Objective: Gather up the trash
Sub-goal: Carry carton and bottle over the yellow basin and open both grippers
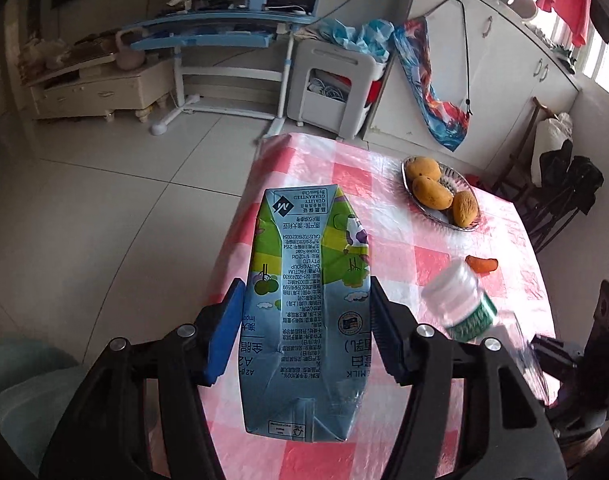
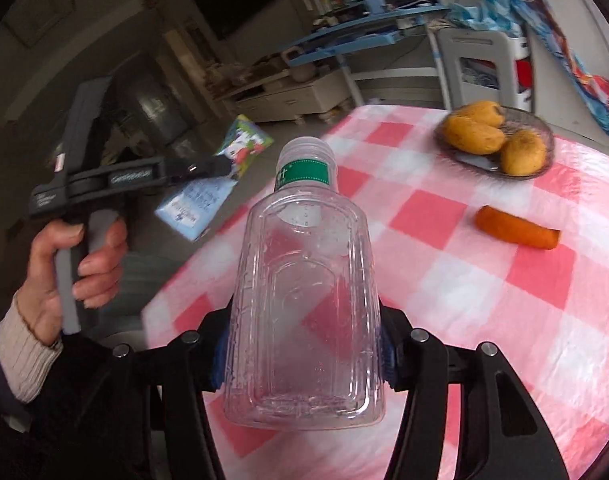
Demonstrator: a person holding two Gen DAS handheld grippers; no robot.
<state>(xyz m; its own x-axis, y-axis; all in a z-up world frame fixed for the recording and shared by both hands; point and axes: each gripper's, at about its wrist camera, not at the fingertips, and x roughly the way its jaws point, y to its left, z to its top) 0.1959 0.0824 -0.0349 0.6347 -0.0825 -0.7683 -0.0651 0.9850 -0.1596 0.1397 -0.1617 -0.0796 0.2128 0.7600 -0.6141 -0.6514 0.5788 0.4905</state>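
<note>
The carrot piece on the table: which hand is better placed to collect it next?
Neither is free now. The left gripper holds the milk carton, the right gripper the plastic bottle. The carrot piece lies right of the bottle, so probably right, once emptied.

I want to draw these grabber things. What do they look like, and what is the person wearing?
Each gripper, left and right, has black fingers with silver bolts and blue ribbed pads. From the side, the left one is a black pistol-style tool with a grey handle and small white lettering. The hand's sleeve is cream ribbed knit.
</note>
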